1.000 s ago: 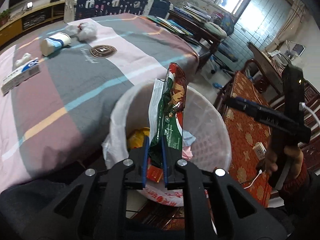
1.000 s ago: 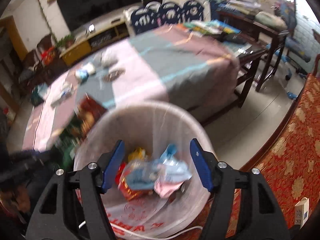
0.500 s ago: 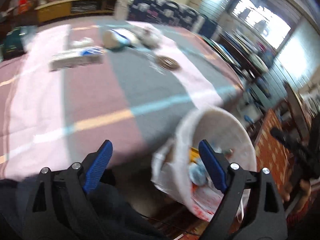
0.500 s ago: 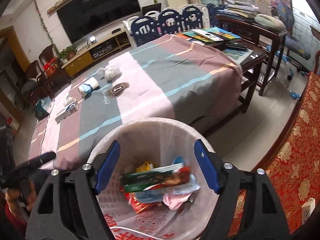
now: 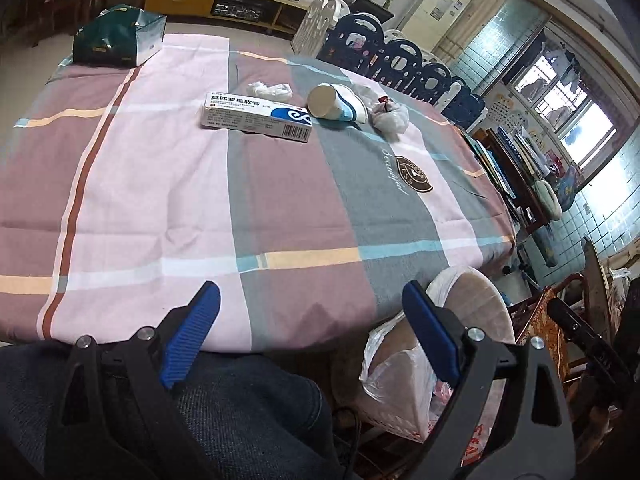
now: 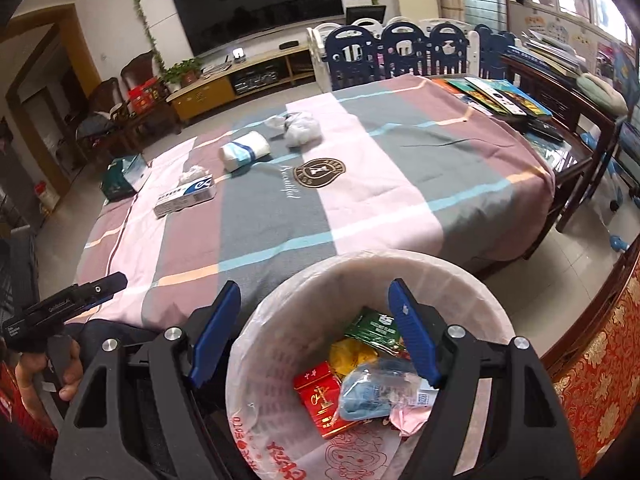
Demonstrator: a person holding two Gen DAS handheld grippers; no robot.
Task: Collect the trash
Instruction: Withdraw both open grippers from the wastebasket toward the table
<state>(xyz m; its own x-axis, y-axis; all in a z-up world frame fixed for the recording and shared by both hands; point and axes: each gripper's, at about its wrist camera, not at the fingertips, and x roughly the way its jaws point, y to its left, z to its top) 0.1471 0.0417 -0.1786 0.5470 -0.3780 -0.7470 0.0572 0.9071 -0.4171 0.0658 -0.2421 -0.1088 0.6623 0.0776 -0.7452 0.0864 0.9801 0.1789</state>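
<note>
My left gripper (image 5: 310, 292) hangs over the near edge of the striped tablecloth (image 5: 168, 208), its jaws opening with nothing between them. Further across the cloth lie a white ointment box (image 5: 256, 116), a tipped paper cup (image 5: 336, 102), a crumpled plastic wad (image 5: 390, 118) and a small tissue (image 5: 268, 89). My right gripper (image 6: 314, 288) stands open and empty above the lined white bin (image 6: 280, 300). Inside the bin lie a green snack wrapper (image 6: 374, 330), a red packet (image 6: 320, 396) and other wrappers. The bin (image 5: 472, 284) shows at the lower right of the left wrist view.
A green bag (image 5: 116, 40) sits at the table's far left corner. A person's leg in dark trousers (image 5: 240, 408) is below the left gripper. Books (image 6: 500, 96) cover a side table at the right, and a red patterned seat (image 6: 600, 380) flanks the bin.
The left gripper let go of the green wrapper, opened wide and swung left from the bin to face the table. The wrapper now lies in the bin. The right gripper shifted slightly over the bin.
</note>
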